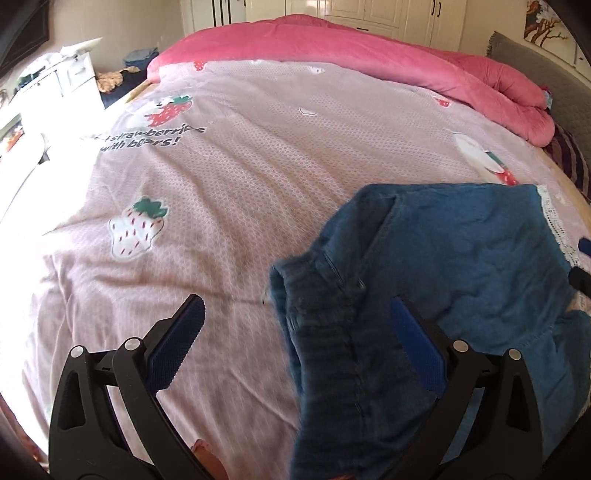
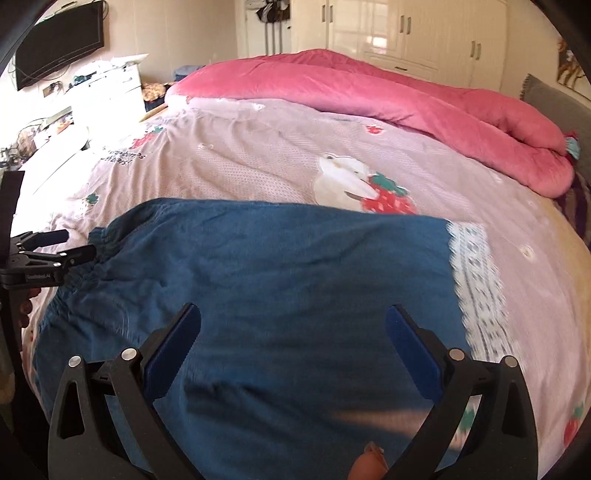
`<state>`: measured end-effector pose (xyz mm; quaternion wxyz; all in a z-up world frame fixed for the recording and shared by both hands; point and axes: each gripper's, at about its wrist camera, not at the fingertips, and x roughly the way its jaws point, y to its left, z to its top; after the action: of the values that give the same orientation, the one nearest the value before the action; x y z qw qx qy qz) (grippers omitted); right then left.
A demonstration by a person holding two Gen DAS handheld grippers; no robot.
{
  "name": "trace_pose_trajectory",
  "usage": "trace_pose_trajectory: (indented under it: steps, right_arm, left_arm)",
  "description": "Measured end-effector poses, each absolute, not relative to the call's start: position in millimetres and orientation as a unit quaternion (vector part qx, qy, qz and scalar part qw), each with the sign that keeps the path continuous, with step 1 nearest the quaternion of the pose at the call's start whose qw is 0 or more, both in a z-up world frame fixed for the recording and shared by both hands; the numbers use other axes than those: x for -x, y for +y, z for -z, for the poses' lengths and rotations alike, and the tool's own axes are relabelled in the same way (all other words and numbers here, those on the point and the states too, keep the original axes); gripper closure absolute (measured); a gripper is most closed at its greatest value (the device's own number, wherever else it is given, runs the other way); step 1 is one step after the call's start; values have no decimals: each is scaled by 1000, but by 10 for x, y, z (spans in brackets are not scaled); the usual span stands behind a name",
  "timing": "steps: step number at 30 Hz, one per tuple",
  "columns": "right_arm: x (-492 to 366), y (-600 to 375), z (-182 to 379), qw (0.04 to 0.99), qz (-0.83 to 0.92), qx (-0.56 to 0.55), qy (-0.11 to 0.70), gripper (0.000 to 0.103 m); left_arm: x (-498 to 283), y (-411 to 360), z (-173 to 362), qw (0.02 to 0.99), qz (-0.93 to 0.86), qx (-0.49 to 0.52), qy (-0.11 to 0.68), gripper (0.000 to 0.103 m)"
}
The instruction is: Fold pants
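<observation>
Both tongs gape empty over the blue corduroy pants (image 2: 266, 280), left gripper (image 1: 295, 314) by the elastic waistband (image 1: 295, 295), right gripper (image 2: 293, 325) mid-leg; a fold looks done, so next comes pinching an edge.

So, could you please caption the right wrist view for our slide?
Open right gripper above blue pants spread on a strawberry-print bedspread.

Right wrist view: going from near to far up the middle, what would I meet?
Open right gripper → blue corduroy pants → pink strawberry-print bedspread → rolled pink plush quilt → cream wardrobe doors.
</observation>
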<state>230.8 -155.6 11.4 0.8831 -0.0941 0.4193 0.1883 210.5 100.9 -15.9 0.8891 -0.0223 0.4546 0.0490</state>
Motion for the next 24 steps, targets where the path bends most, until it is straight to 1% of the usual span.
trace_pose_trajectory:
  steps: [1,2,3,5,7,8,9,10,12,15,20,21,22,23,24]
  right_arm:
    - [-2396,-1507,-106,880,-196,103,421,4]
    - [-2494,-1429,-98,877,-203,118,418,4]
    - [-2573,-1366,-88,875,-206,131,417,4]
    - [-2732,-1231,-46,863,-230,147,424,4]
    - [-2864,-1114,0,855,-243,165,428,4]
    - [-2939,-1044,29,850,-252,174,430,4]
    - [-2997,-985,57,844,-259,183,432,4]
    - [-3049,-927,86,841,-262,194,433,4]
    - [-3150,-773,160,829,-271,229,433,4]
    - [-3244,-609,243,814,-279,270,433,4]
    - [-3338,-351,316,791,-305,331,414,5]
    - [-3359,-319,341,785,-308,338,417,6]
    - [-3384,-289,367,780,-312,341,422,16]
    - [-3415,-267,398,773,-322,335,432,27]
    - [-3431,-260,412,767,-332,324,443,48]
  left_arm:
    - [-2162,1017,176,888,-44,18,456,9]
    - [-2220,1022,196,888,-41,14,458,12]
    - [-2264,1025,210,888,-36,10,458,21]
    - [-2371,1011,233,889,-24,3,457,30]
    - [-2457,974,266,889,-12,-10,458,37]
    - [-2509,942,306,886,-3,-23,462,46]
    - [-2546,921,339,885,1,-31,465,57]
    - [-2575,900,377,883,7,-38,468,65]
    - [-2585,908,424,883,9,-48,467,74]
    - [-2554,976,384,888,22,-38,459,78]
    - [-2472,1105,158,908,30,-9,418,78]
    - [-2451,1112,118,912,32,-6,410,78]
    - [-2432,1115,86,914,35,-4,403,78]
    - [-2415,1120,51,917,39,0,396,78]
    - [-2402,1120,29,919,44,3,393,78]
